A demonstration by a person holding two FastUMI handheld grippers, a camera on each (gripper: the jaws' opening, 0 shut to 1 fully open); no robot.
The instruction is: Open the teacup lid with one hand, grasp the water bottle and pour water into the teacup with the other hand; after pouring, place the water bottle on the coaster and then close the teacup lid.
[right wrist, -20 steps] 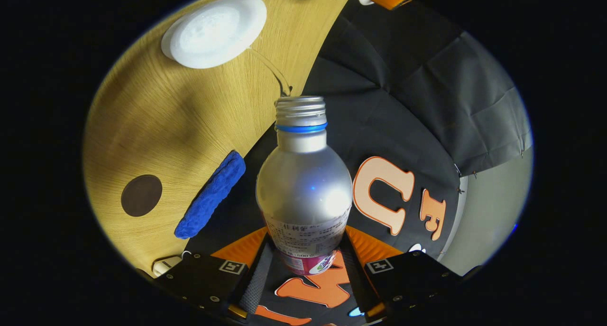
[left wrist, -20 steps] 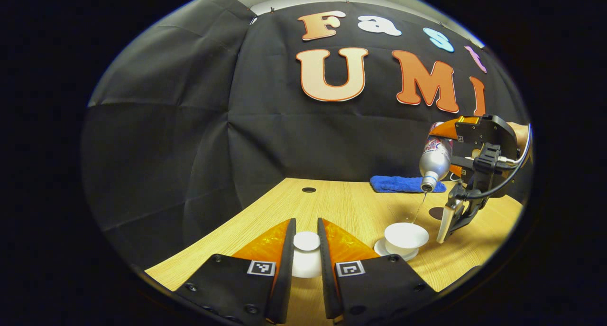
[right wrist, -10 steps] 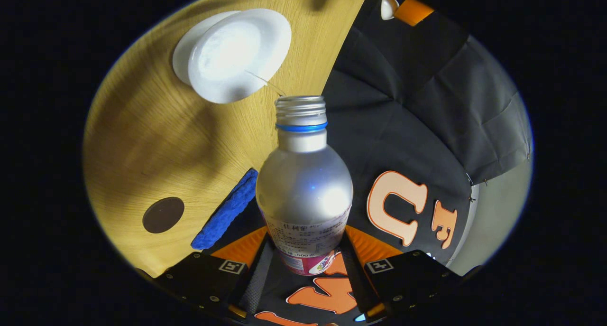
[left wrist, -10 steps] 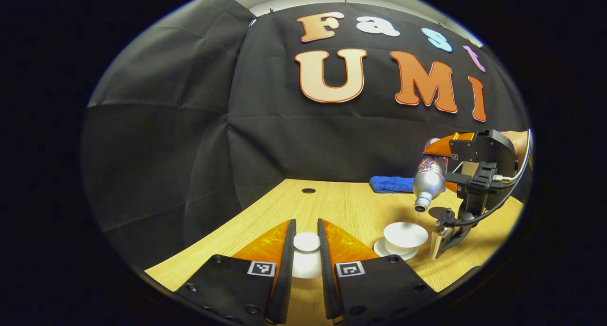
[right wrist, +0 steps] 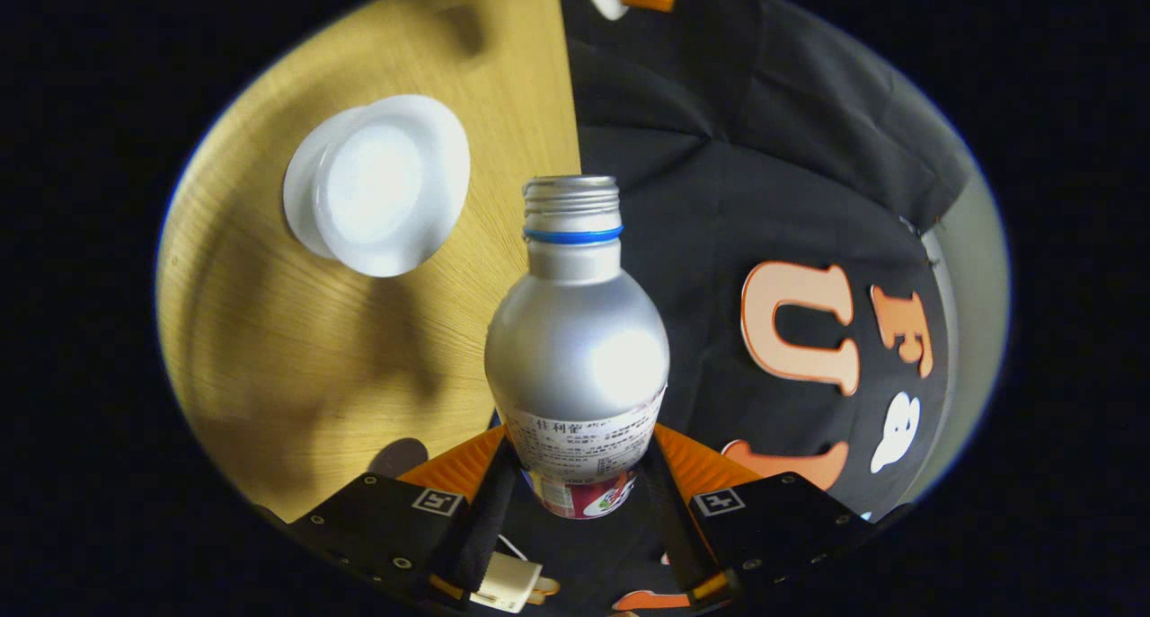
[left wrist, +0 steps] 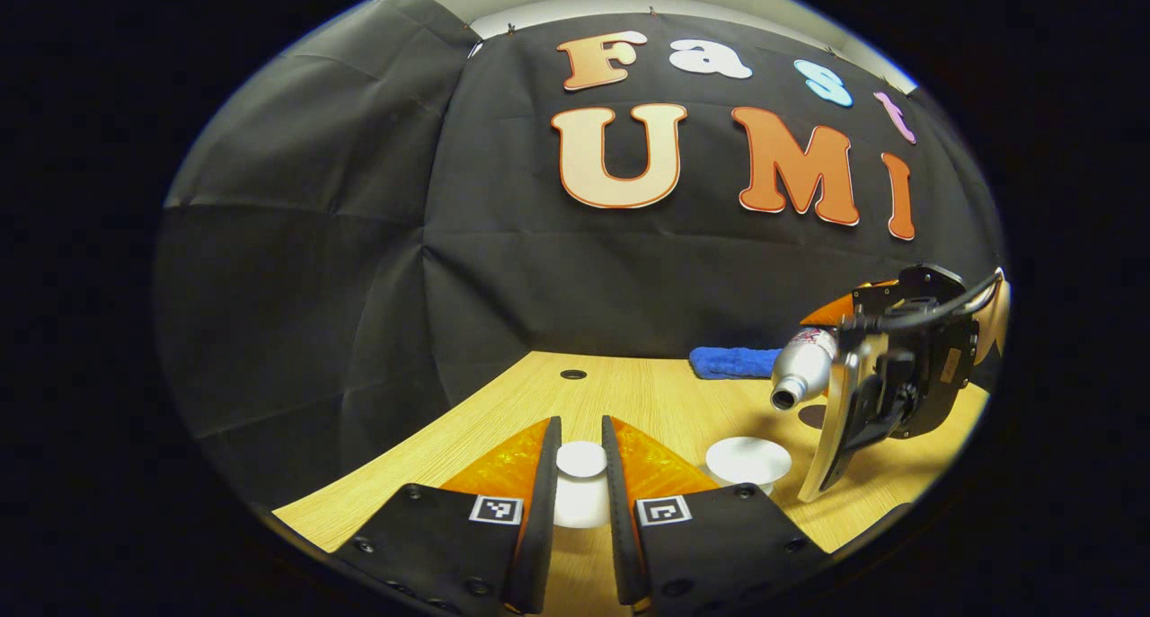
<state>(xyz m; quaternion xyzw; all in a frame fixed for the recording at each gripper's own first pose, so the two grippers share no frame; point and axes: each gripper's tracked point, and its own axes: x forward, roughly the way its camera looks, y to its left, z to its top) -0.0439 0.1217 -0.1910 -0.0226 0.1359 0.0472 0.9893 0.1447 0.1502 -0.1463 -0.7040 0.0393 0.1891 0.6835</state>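
White and uncovered, the teacup (left wrist: 747, 461) stands on its saucer (right wrist: 301, 199) on the wood-grain tabletop (left wrist: 647, 397); this cup serves as the reference point. Left claw (left wrist: 581, 473): fingers nearly closed, both pressing on the knob of the white lid (left wrist: 580, 458), which is held off the cup, to the cup's left in the left gripper view. Right claw (right wrist: 582, 473): fingers clamped on the lower body of the silver bottle (right wrist: 577, 348), both sides in contact. In the left gripper view, the bottle (left wrist: 800, 370) is tilted close to horizontal, above and to the right of the cup, with its uncapped mouth pointing toward the cup side. Blue cloth (left wrist: 732, 362): lies on the tabletop behind the cup, against the booth wall. Dark round coaster (left wrist: 813, 415): lies on the tabletop to the right of the cup, partly hidden by the right claw.
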